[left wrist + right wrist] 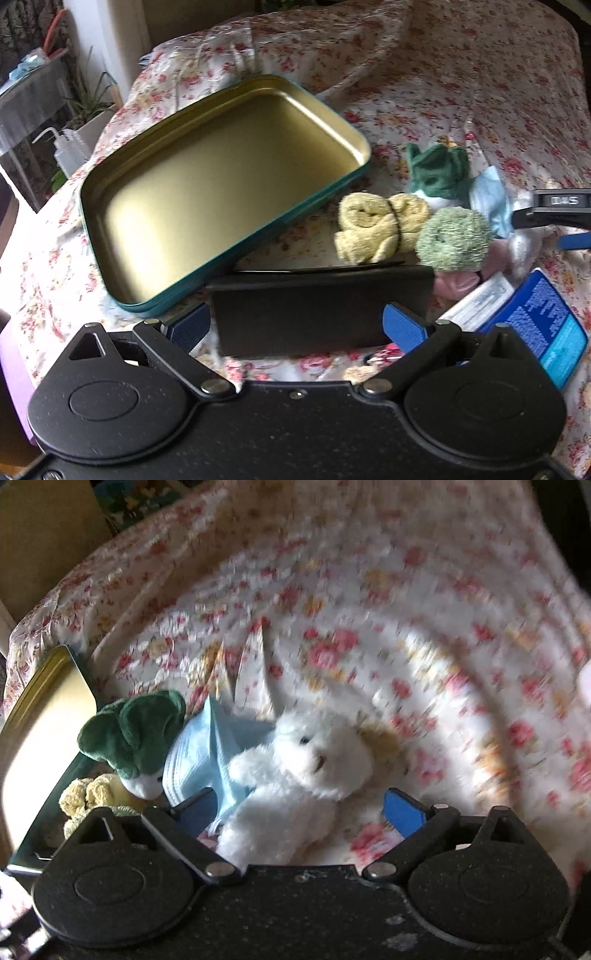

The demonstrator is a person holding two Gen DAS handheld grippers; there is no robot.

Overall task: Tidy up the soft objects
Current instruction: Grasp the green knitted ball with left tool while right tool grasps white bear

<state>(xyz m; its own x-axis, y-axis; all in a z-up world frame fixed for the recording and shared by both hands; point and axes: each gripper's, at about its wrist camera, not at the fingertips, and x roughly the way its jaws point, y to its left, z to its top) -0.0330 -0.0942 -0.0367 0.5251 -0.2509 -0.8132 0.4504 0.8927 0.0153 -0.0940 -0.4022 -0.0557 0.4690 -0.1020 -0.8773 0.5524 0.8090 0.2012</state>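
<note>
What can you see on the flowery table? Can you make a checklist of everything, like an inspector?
Surface: flowery tablecloth, wrinkled.
Job's things: open tin, nothing inside; yellow rolled cloth, fuzzy green scrunchie, dark green plush, light blue cloth, white teddy, all beside the tin.
Clutter: black wallet, blue packet, pink soft item.
Grippers: left gripper open around the wallet, pads apart from it; right gripper open over the teddy.
Cables: nothing seen.
Surroundings: potted plant, squeeze bottle.
</note>
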